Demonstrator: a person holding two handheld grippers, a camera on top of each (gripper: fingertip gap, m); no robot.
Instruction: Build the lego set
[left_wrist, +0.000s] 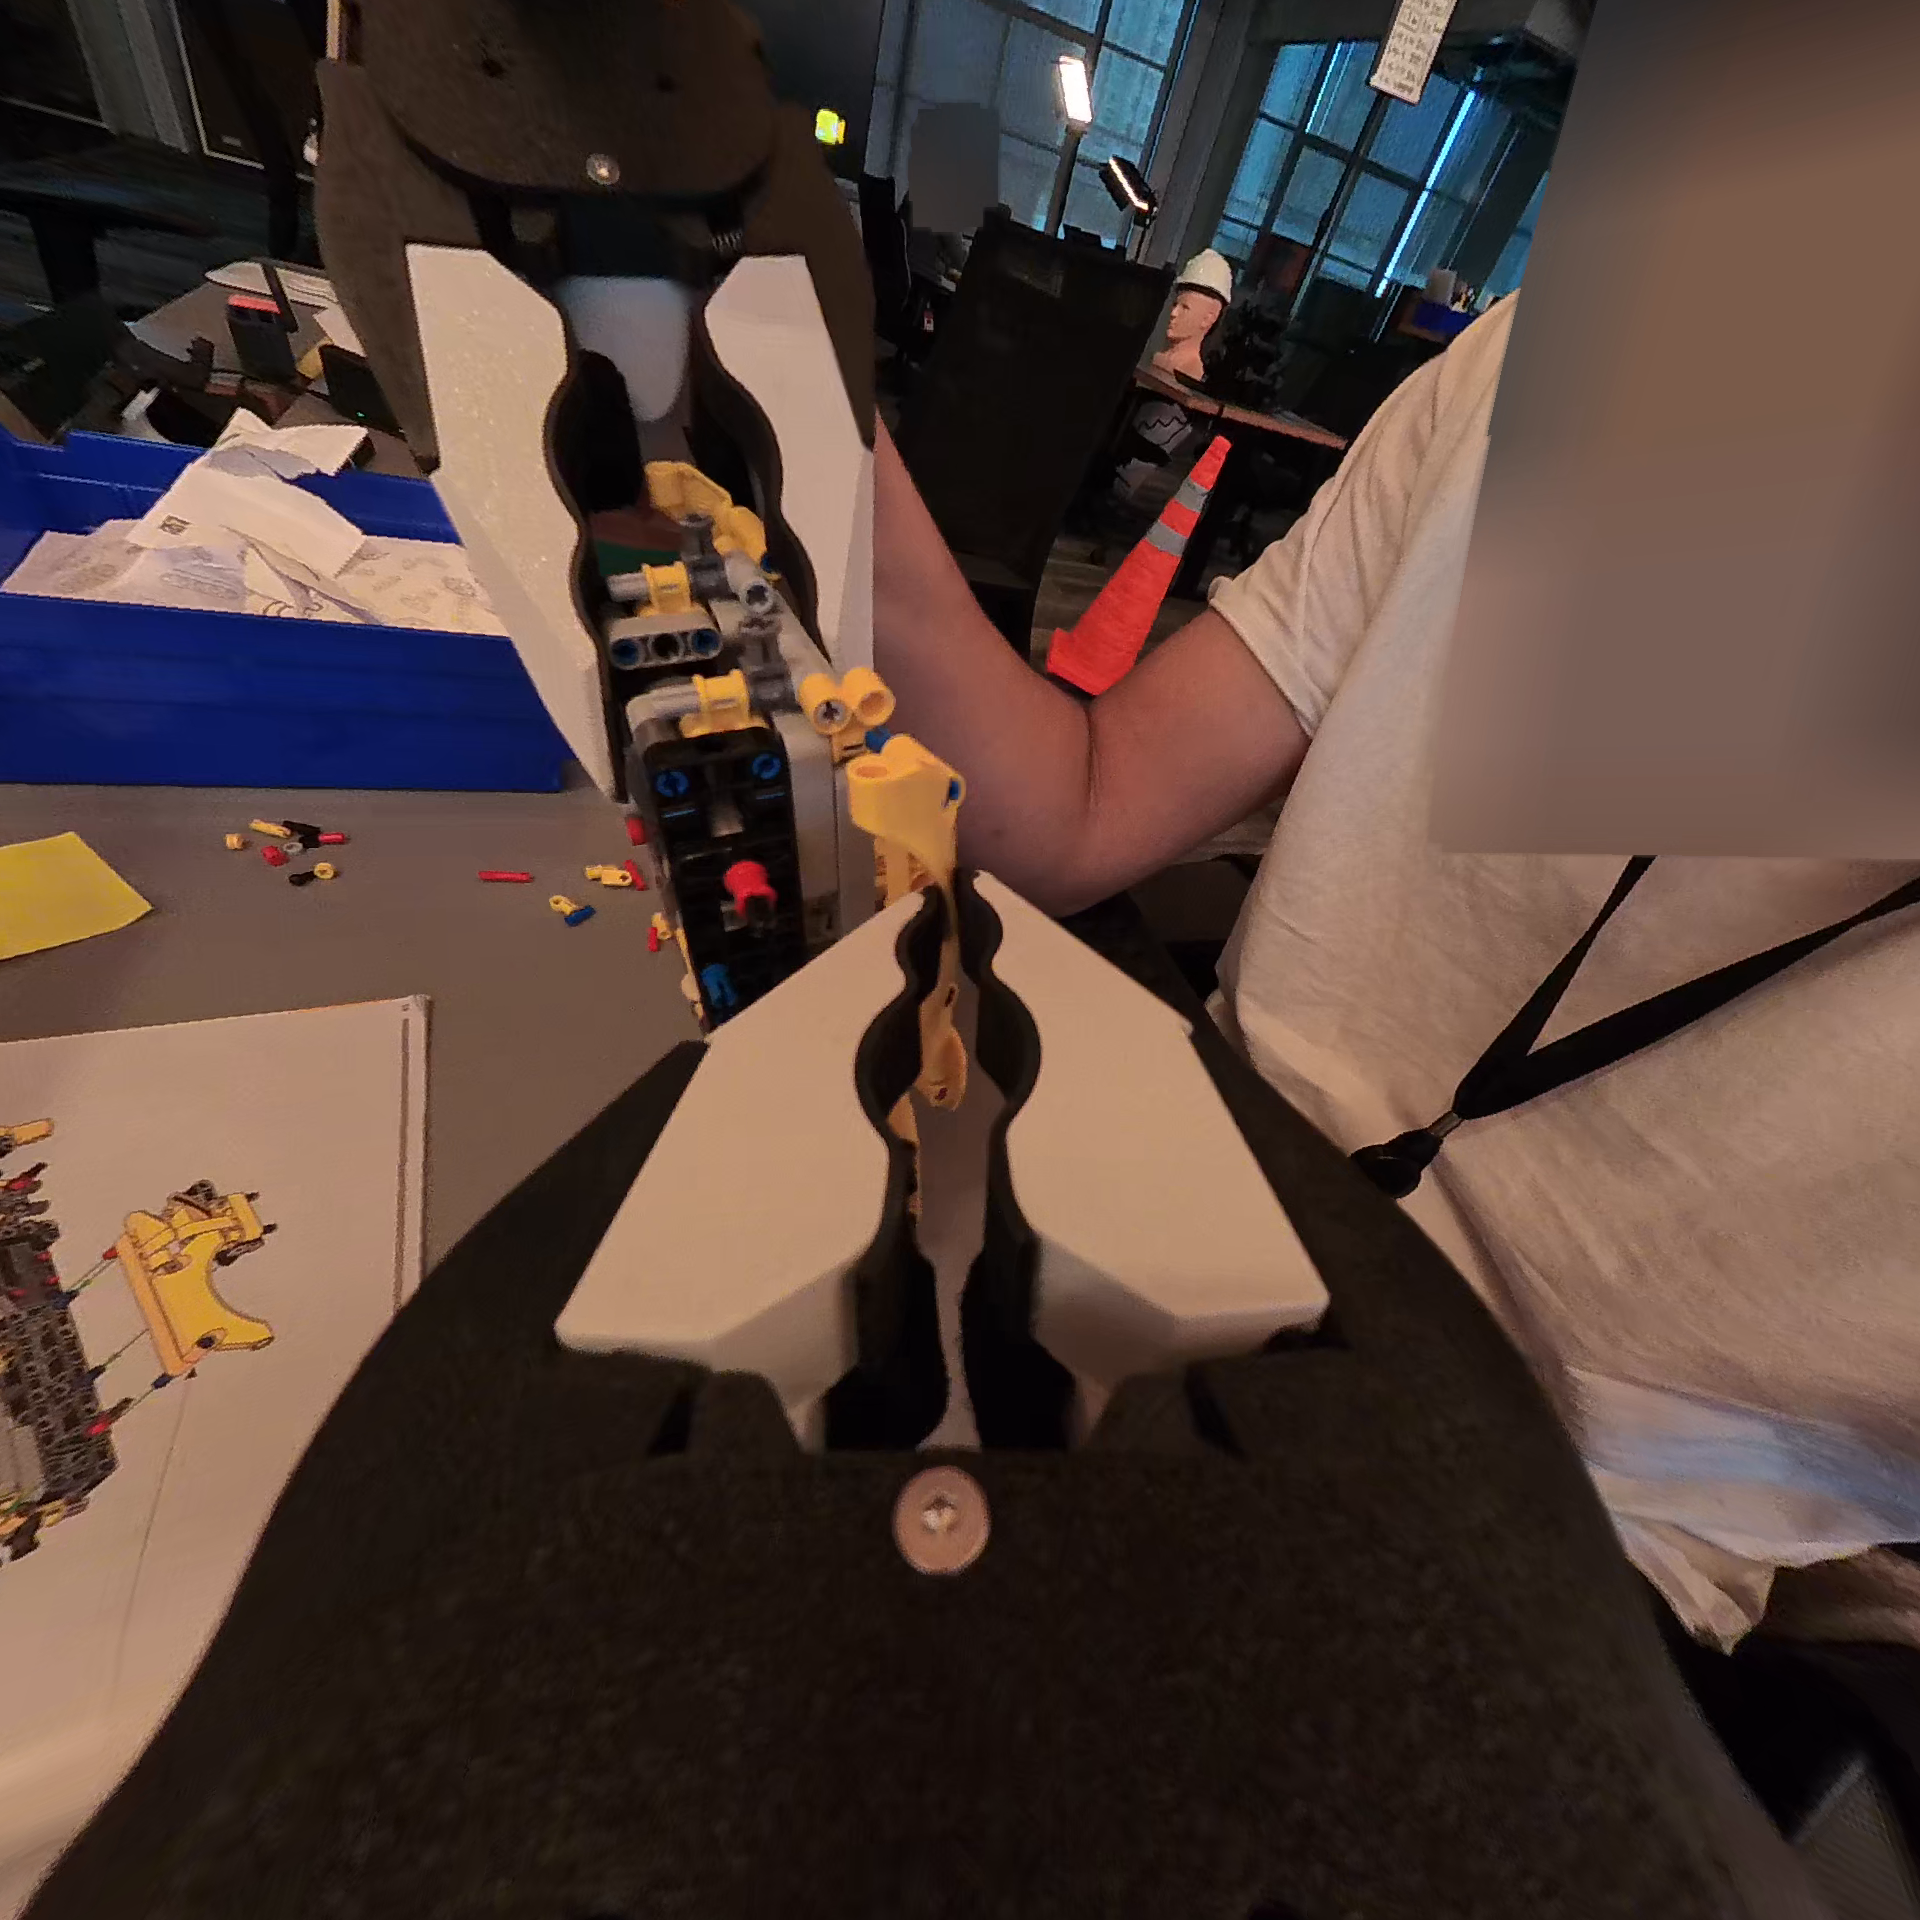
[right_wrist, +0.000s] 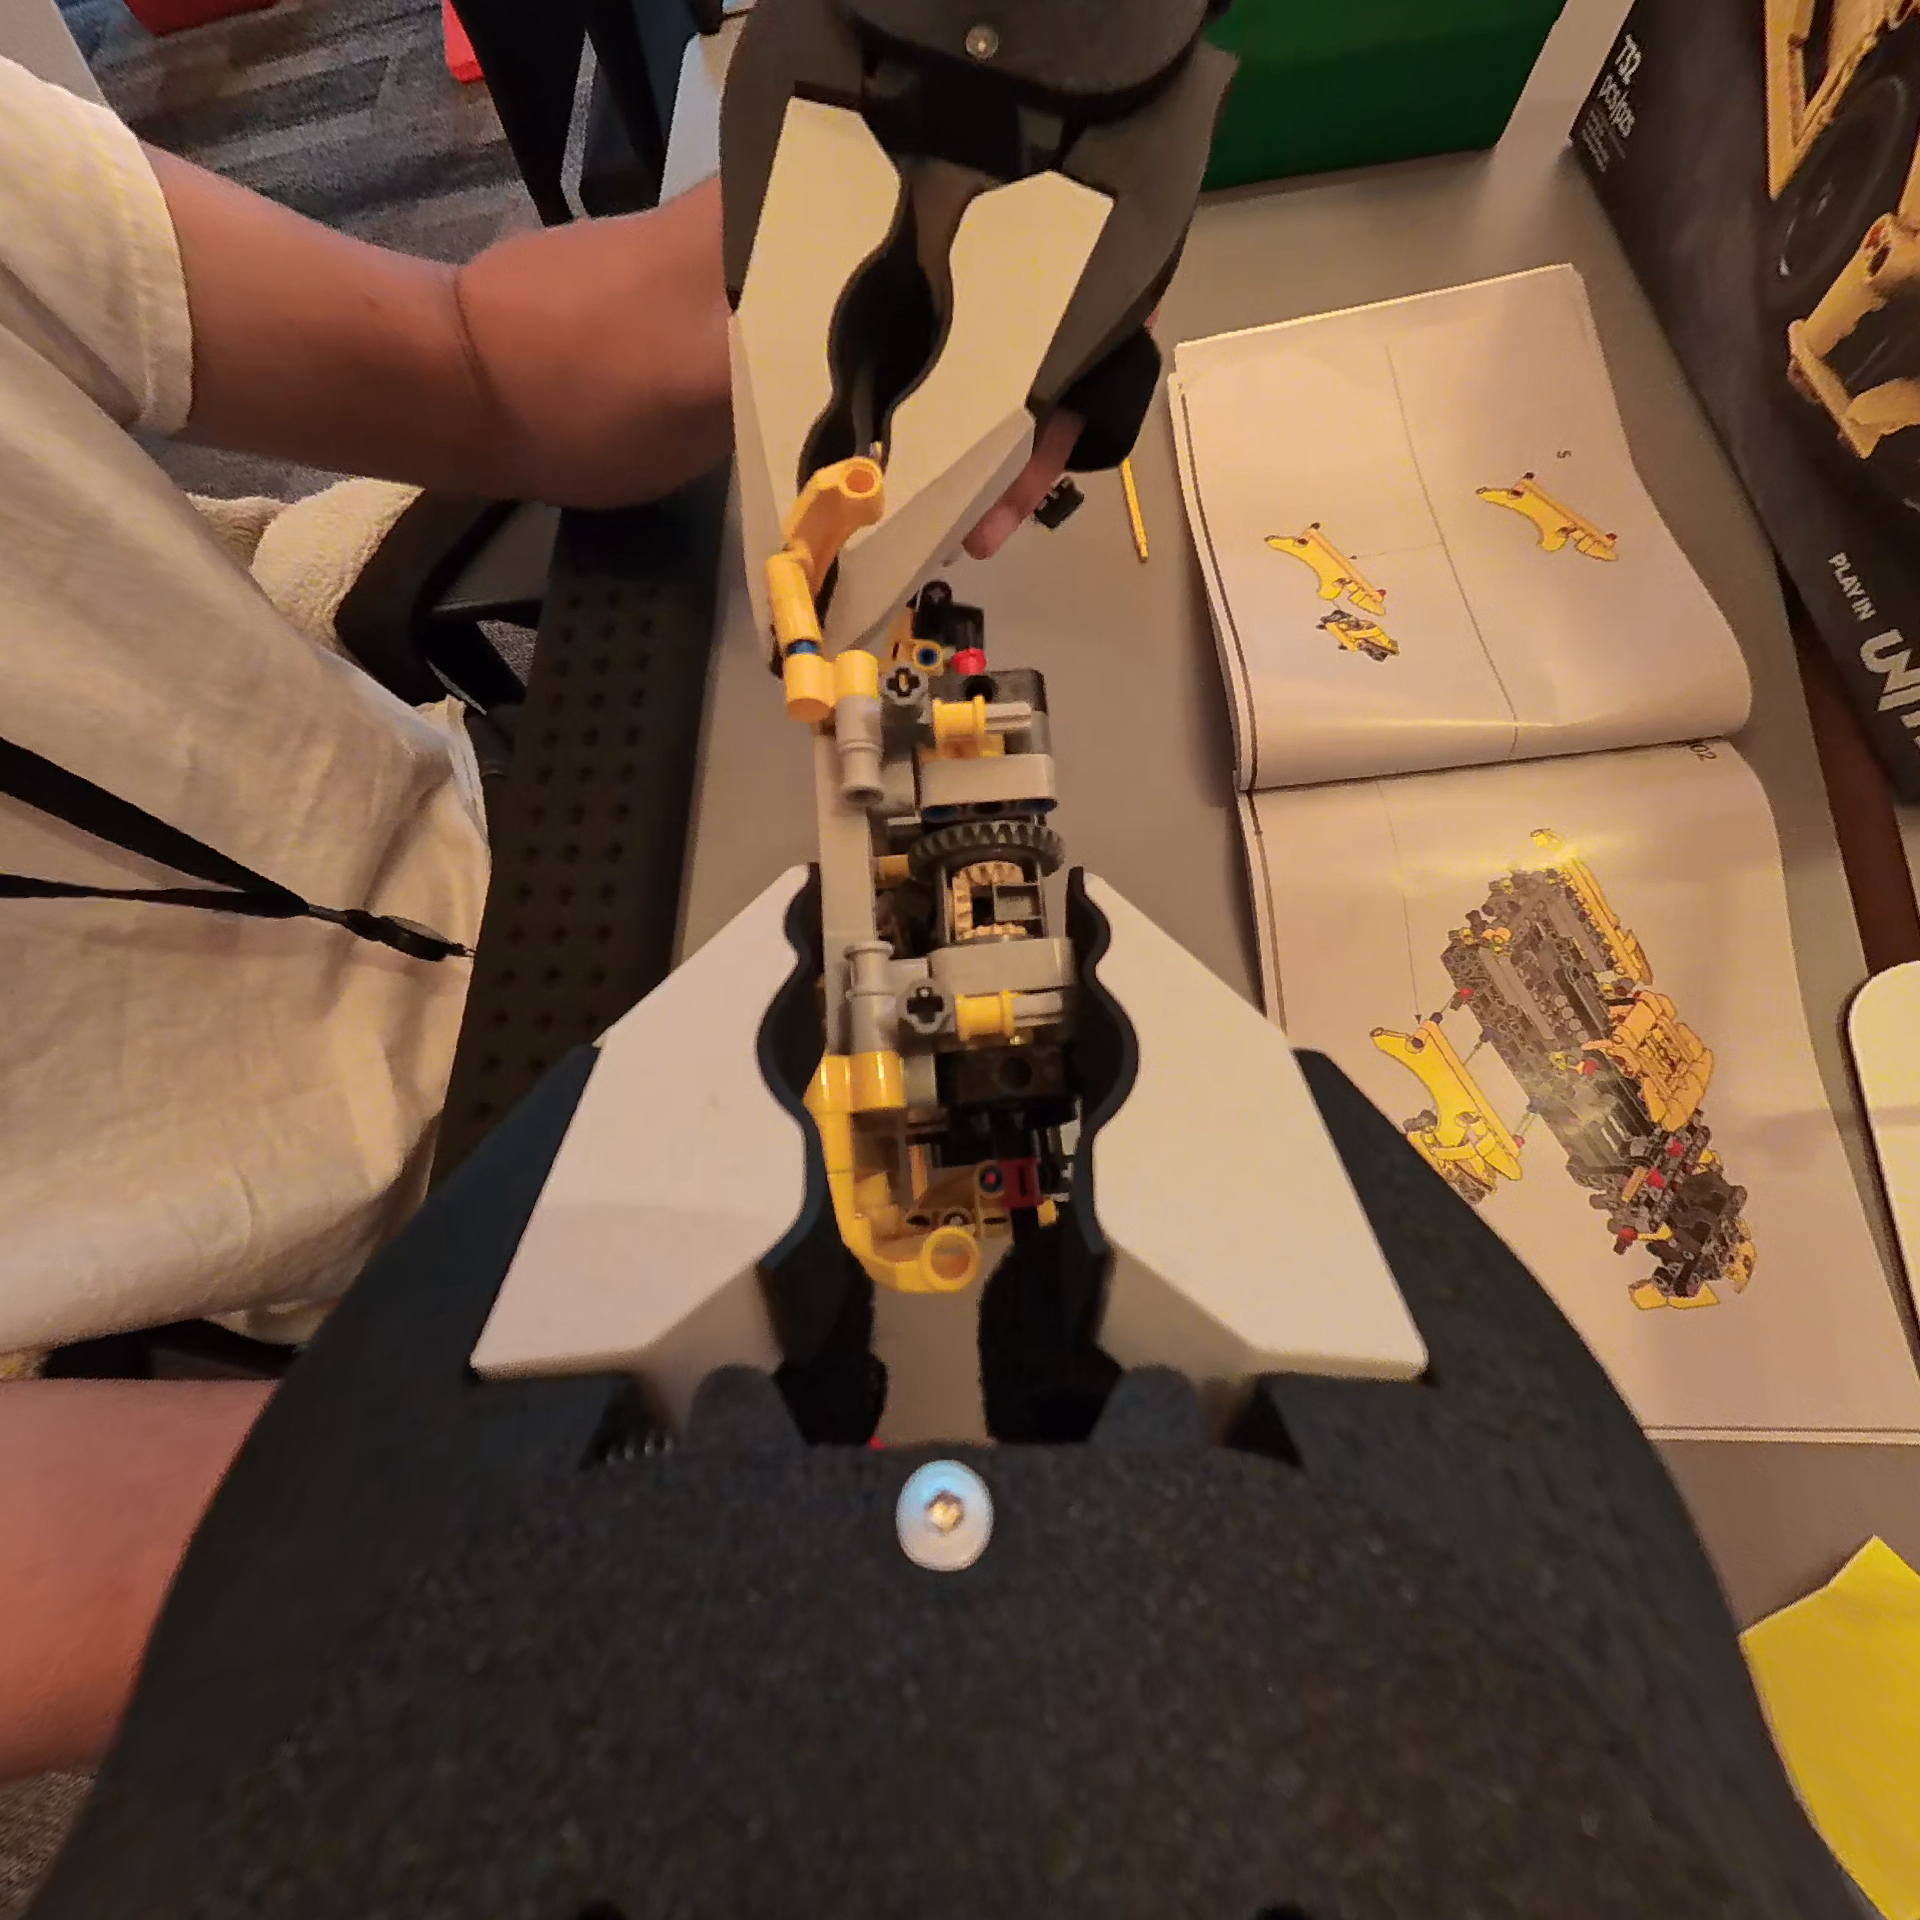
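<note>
Grey tabletop (left_wrist: 436, 935) runs under both views, with a dim, window-lined workspace behind it in the left wrist view. At the far left of that view an open instruction booklet (left_wrist: 208, 1299) lies flat, a yellow sheet (left_wrist: 62, 894) beyond it, and a blue bin (left_wrist: 260, 696) holding crumpled paper and clear bags behind that. Small loose pieces (left_wrist: 291, 847) in red, yellow, black and blue are scattered on the table between the bin and the booklet.

Toward the middle, the lego assembly (left_wrist: 727, 831), a long frame of grey, black and yellow beams, is held off the table between the two tools. The right gripper (right_wrist: 935, 1039) has its jaws closed around one end of this frame, the pads pressing its sides, with a gear cluster just ahead of the fingertips. Facing it, the left gripper (left_wrist: 940, 987) pinches a curved yellow piece (left_wrist: 904, 821) between nearly closed jaws; that piece meets a yellow connector at the frame's other end, though whether it is fully seated is hard to tell from either view.

Farther right in the left wrist view sit an orange traffic cone (left_wrist: 1143, 561) on the floor and a mannequin head with a white hard hat (left_wrist: 1200, 312) on a distant table. A person in a white shirt (left_wrist: 1558, 1039) fills the right side.
</note>
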